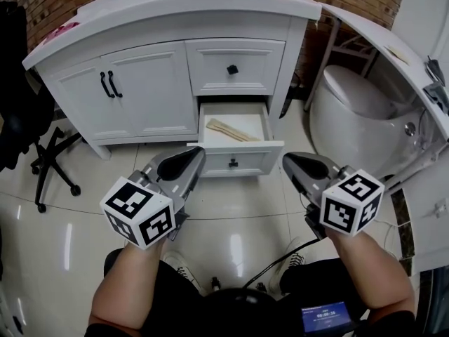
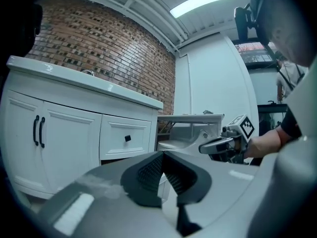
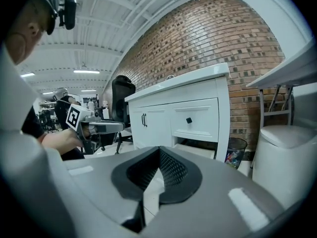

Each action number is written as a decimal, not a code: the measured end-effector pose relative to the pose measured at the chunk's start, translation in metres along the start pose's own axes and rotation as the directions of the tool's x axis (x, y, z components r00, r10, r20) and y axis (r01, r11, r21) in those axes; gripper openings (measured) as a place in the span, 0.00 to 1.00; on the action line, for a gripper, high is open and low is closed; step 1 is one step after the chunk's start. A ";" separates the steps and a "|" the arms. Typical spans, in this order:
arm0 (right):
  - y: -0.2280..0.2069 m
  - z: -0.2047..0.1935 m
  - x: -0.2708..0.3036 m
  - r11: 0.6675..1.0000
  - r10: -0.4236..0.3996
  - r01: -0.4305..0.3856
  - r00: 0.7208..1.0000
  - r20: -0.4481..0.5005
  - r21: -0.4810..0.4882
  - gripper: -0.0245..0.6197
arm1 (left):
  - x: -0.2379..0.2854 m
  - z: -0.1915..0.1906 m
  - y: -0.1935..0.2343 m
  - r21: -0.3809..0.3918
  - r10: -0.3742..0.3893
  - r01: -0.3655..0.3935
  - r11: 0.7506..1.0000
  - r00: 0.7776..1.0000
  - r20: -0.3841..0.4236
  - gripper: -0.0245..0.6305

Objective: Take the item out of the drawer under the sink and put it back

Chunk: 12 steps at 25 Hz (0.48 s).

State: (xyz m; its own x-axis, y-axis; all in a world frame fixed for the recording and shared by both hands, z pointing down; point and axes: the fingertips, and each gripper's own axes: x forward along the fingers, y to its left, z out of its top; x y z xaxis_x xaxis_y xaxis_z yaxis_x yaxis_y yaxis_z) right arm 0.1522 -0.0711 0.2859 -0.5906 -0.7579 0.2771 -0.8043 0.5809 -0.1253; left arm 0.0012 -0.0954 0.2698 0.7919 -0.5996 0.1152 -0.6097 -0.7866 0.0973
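My left gripper (image 1: 195, 159) and right gripper (image 1: 292, 162) hover with jaws pressed together, empty. The pale flat wooden sticks (image 1: 231, 130) lie ahead of both jaws inside the open white drawer (image 1: 236, 162); I'd open one pair before reaching.

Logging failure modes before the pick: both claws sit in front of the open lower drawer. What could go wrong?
Left claw and right claw are shut; reaching in unopened could shove the wooden item.
The item lies flat on the drawer floor, so the grip may slip.
A low approach may hit the drawer front.
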 end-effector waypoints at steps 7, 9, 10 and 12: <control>0.004 -0.006 -0.011 0.999 -0.014 0.015 1.000 0.002 -0.031 0.05 | -0.004 0.001 -0.008 0.022 0.022 -0.022 1.000 1.000 0.006 0.05; 0.004 -0.005 -0.014 0.999 -0.021 0.022 1.000 0.004 -0.034 0.05 | -0.003 0.002 -0.008 0.027 0.026 -0.026 0.999 1.000 0.005 0.05; 0.004 -0.005 -0.014 0.999 -0.023 0.023 1.000 0.004 -0.035 0.05 | -0.003 0.001 -0.008 0.030 0.027 -0.027 0.999 1.000 0.003 0.05; 0.005 -0.004 -0.015 0.999 -0.023 0.023 1.000 0.005 -0.034 0.05 | -0.003 0.000 -0.008 0.034 0.027 -0.026 0.999 1.000 -0.004 0.05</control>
State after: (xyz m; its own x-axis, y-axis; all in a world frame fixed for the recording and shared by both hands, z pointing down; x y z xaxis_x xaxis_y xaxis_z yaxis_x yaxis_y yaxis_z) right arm 0.1572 -0.0561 0.2853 -0.5719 -0.7726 0.2756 -0.8152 0.5728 -0.0860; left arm 0.0033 -0.0873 0.2686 0.7753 -0.6198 0.1212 -0.6290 -0.7750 0.0603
